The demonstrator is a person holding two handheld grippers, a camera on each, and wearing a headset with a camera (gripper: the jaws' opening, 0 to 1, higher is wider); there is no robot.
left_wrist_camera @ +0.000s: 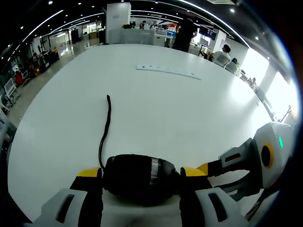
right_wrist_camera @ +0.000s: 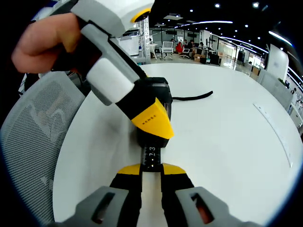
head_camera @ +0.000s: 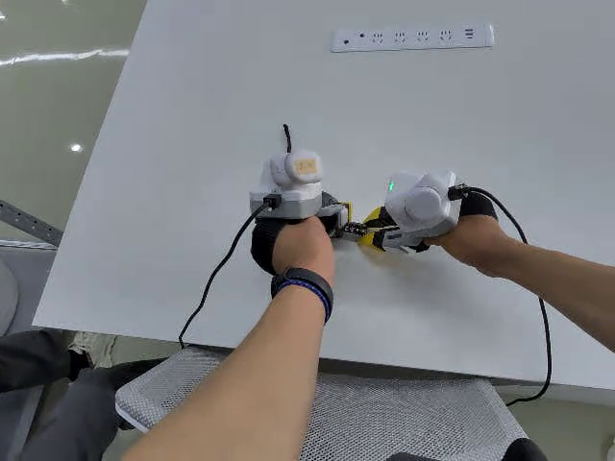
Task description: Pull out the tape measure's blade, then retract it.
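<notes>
The black tape measure (left_wrist_camera: 137, 177) lies on the white table (head_camera: 192, 144), and my left gripper (left_wrist_camera: 140, 172) is shut on its case, one yellow fingertip on each side. Its black wrist strap (left_wrist_camera: 105, 127) trails away across the table. A short length of blade (right_wrist_camera: 151, 158), with printed numbers, sticks out of the case (right_wrist_camera: 154, 97). My right gripper (right_wrist_camera: 151, 168) is shut on that blade, close to the case. In the head view the left gripper (head_camera: 336, 216) and right gripper (head_camera: 363, 230) nearly meet near the table's front edge, with the blade (head_camera: 354, 229) between them.
A white power strip (head_camera: 413, 38) lies at the far side of the table. A grey mesh chair (head_camera: 317, 403) stands just below the table's front edge. Black cables (head_camera: 216, 279) run from both grippers over that edge. People stand far behind the table (left_wrist_camera: 184, 33).
</notes>
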